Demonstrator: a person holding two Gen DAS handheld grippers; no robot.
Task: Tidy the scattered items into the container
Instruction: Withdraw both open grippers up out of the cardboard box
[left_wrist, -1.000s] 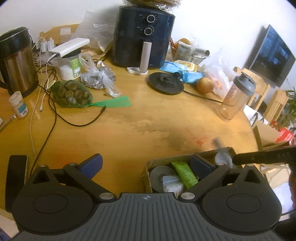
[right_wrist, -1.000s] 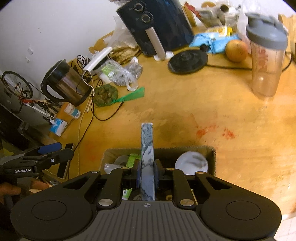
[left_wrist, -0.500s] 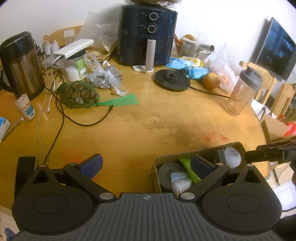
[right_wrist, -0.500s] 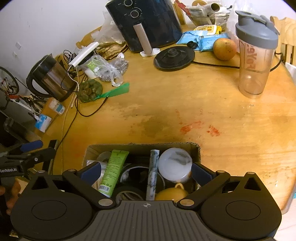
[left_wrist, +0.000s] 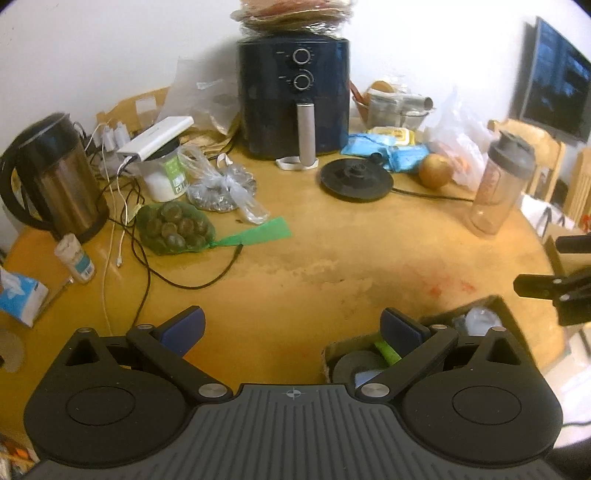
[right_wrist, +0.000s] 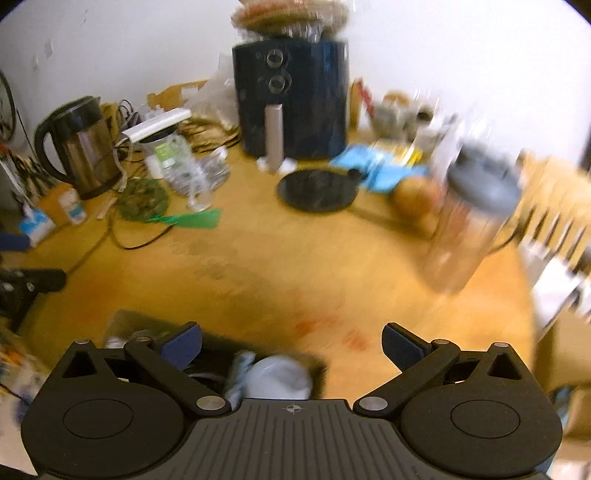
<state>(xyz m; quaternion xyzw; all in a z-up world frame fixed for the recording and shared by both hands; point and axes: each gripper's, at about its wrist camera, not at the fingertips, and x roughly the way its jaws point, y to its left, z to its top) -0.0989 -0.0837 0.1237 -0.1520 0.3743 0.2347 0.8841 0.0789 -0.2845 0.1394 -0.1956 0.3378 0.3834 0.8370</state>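
Note:
A brown cardboard box (left_wrist: 499, 303) sits at the near right edge of the round wooden table, holding a green tube (left_wrist: 386, 350), a grey round lid (left_wrist: 354, 363) and a white round item (left_wrist: 480, 319). My left gripper (left_wrist: 293, 326) is open and empty, just left of the box. My right gripper (right_wrist: 291, 341) is open and empty above the box (right_wrist: 122, 319); its view is blurred, with a white item (right_wrist: 282, 376) and a marbled stick (right_wrist: 238, 371) inside. The right gripper also shows in the left wrist view (left_wrist: 546, 286).
On the table stand a dark air fryer (left_wrist: 293, 96), a kettle (left_wrist: 55, 177), a kettle base (left_wrist: 356, 179), a shaker bottle (left_wrist: 496, 184), an onion (left_wrist: 436, 171), a net bag of round things (left_wrist: 173, 227), cables (left_wrist: 147, 258) and a small pill bottle (left_wrist: 75, 256).
My right gripper opened and let the marbled stick drop into the box, then drew back and swung right. My left gripper drew back a little from the box.

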